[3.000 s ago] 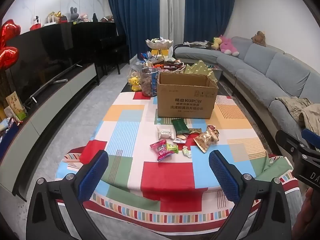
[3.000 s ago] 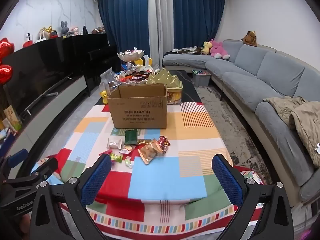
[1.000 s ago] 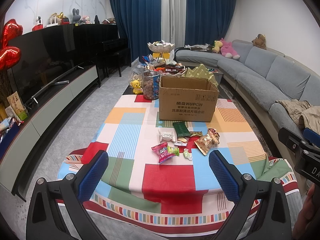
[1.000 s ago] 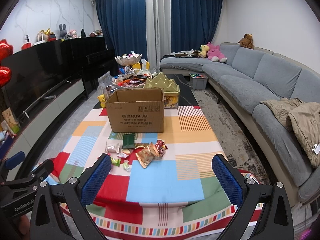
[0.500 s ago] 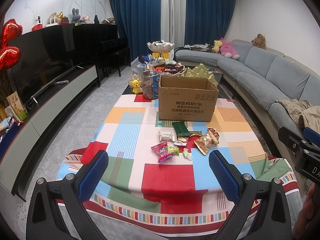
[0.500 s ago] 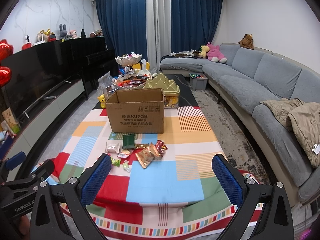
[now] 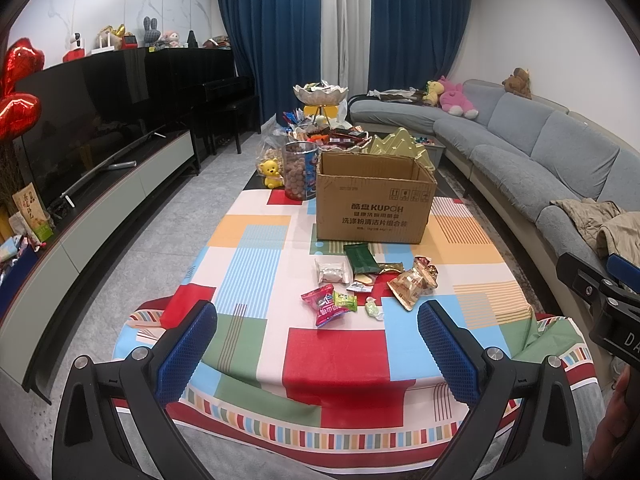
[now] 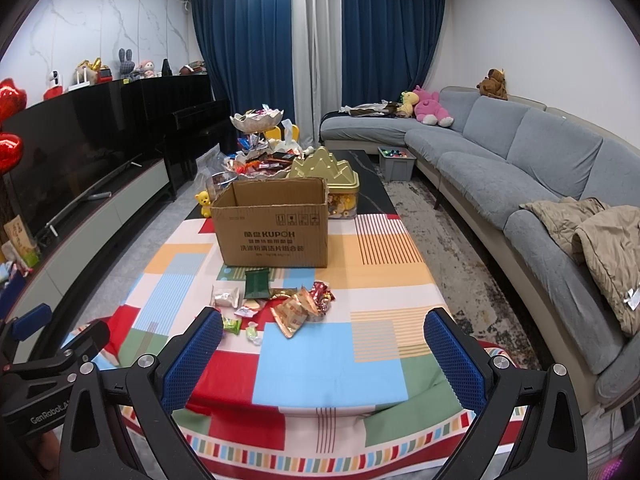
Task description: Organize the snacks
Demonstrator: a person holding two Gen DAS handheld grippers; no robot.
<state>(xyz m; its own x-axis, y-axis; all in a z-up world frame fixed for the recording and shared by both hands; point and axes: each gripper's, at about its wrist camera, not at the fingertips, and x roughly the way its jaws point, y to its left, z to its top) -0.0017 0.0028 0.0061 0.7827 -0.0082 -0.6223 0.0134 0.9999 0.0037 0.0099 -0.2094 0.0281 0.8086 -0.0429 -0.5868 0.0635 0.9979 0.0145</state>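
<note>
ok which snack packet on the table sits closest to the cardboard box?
The dark green packet, lying flat just in front of the cardboard box. It is the only dark green one; the white packet, pink packet and orange bag all lie farther from the box.

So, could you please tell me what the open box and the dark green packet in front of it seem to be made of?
The box looks like plain brown corrugated cardboard: matte, printed, flaps folded. The dark green packet appears to be glossy plastic film, judging by its sheen, though foil lining can't be ruled out.
</note>
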